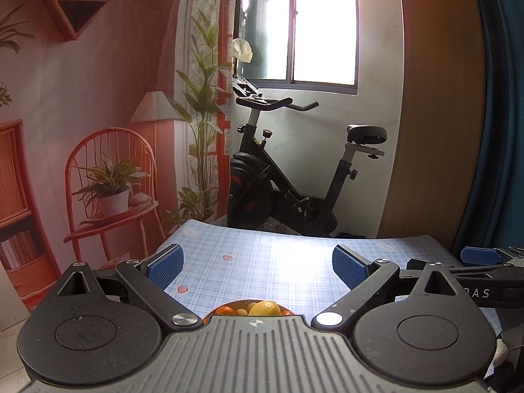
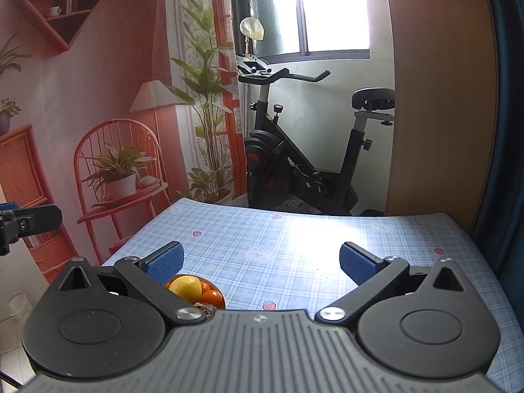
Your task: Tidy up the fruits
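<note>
**Both tongs wide open, nothing held**

Left tongs (image 1: pixel 257 267): jaws spread wide, empty, touching nothing. Pads (image 1: pixel 165 265) are blue with a fine ribbed grid texture, on black angular arms. They hang above the table (image 1: pixel 262 249).

Right tongs (image 2: pixel 260 263): same build, jaws just as wide apart, empty, no contact.

Fruit bowl (image 2: pixel 220 290): round, orange rim, on the table. It sits low and close under the left tongs' body, roughly centred between the arms; for the right tongs it is just behind the left pad (image 2: pixel 165 263), mostly hidden by that arm. Inside: a smooth yellow lemon (image 2: pixel 185 287) on top, small glossy oranges (image 2: pixel 213 297) beside it, touching.

Table cover is blue plaid cloth printed with strawberries and bears. Exercise bike (image 1: pixel 294 177) stands beyond the far edge.
</note>
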`<state>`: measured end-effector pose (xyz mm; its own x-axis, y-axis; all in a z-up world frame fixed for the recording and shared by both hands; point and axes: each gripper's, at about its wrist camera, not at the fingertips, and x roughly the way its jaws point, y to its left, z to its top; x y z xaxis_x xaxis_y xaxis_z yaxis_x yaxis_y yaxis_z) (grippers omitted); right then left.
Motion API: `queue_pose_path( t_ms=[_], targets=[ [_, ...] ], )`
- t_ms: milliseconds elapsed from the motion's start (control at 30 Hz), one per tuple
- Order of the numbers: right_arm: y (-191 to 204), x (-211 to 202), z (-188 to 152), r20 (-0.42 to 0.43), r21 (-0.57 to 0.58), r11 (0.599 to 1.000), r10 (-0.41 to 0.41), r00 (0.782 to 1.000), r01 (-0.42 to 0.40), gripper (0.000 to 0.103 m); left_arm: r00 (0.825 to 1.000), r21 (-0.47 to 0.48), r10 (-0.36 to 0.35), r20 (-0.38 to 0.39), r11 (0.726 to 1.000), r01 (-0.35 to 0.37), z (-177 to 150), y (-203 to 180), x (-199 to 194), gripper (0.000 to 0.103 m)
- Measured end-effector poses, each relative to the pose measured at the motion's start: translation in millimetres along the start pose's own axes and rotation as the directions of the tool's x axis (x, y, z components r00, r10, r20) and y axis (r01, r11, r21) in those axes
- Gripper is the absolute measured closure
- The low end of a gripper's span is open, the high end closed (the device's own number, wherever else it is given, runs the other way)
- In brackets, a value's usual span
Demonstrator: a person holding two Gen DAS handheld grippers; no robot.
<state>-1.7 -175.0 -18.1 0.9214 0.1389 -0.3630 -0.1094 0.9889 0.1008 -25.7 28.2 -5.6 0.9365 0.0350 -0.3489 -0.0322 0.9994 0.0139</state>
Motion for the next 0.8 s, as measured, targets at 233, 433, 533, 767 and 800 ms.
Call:
queue_pose_path(
  t_ms=[233,433,533,767,800],
  targets=[
    [0.3,0.5,0.9,0.001,-0.002,1.0,-0.003,1.0,0.003,0.0,1.0,-0.001,-0.003,0.002,1.0,0.003,0.8,-0.3,2.0,0.004],
    [0.2,1.5,2.1,0.003,-0.002,1.0,-0.006,1.0,0.006,0.0,1.0,-0.006,-0.008,0.002,1.0,0.008,0.2,-0.3,2.0,0.004],
    [0.5,1.5,2.0,0.002,-0.002,1.0,-0.005,1.0,0.005,0.0,1.0,-0.01,-0.007,0.002,1.0,0.007,0.4,0.3,2.2,0.004],
    [2.5,0.9,1.0,0.004,-0.004,1.0,-0.006,1.0,0.006,0.0,1.0,-0.01,-0.009,0.004,1.0,0.009,-0.2,-0.8,1.5,0.004],
    [2.6,0.9,1.0,0.004,-0.003,1.0,-0.006,1.0,0.006,0.0,1.0,-0.011,-0.008,0.003,1.0,0.008,-0.3,-0.9,1.5,0.004]
  ],
)
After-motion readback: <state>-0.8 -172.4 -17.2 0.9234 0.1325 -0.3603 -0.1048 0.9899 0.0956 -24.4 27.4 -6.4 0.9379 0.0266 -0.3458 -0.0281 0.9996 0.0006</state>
